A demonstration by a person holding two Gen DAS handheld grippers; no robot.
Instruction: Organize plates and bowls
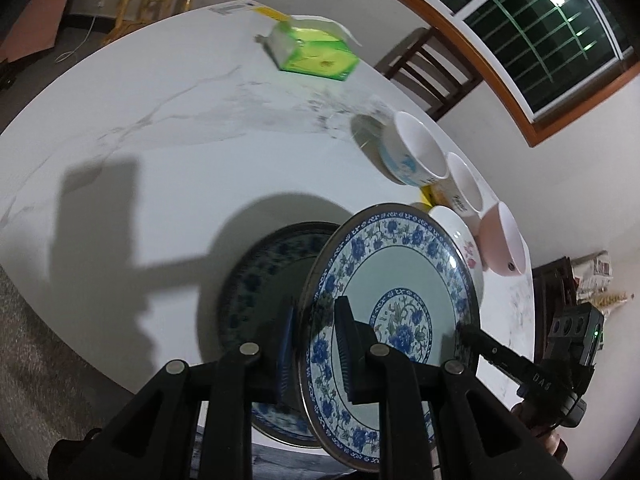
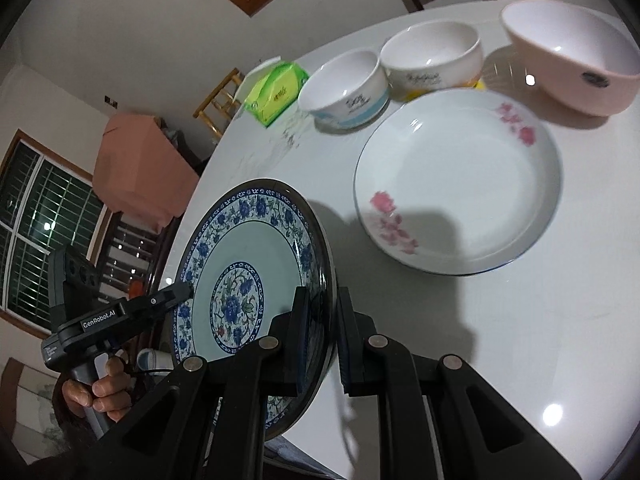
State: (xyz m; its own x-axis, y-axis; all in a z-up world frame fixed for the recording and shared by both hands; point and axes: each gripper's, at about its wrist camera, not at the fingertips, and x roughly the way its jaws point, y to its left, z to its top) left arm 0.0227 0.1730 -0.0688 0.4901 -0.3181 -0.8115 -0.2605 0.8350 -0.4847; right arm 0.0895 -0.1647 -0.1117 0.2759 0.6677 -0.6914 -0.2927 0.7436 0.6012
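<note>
Two tools grip one blue-flowered plate (image 1: 394, 276), held on edge above the white bench (image 1: 160, 140): left tool (image 1: 314, 344) and right tool (image 2: 322, 340) are each clamped on its rim. "GenRobot.AI" reads on the left tool. A second blue plate (image 1: 256, 280) lies beneath; a pink-flowered plate (image 2: 460, 184) and three bowls (image 2: 430, 60) sit nearby.

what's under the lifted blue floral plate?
In the left wrist view, a second blue-patterned plate lies on the table beneath the lifted plate. The lifted plate and the left tool cover its near right part.
</note>
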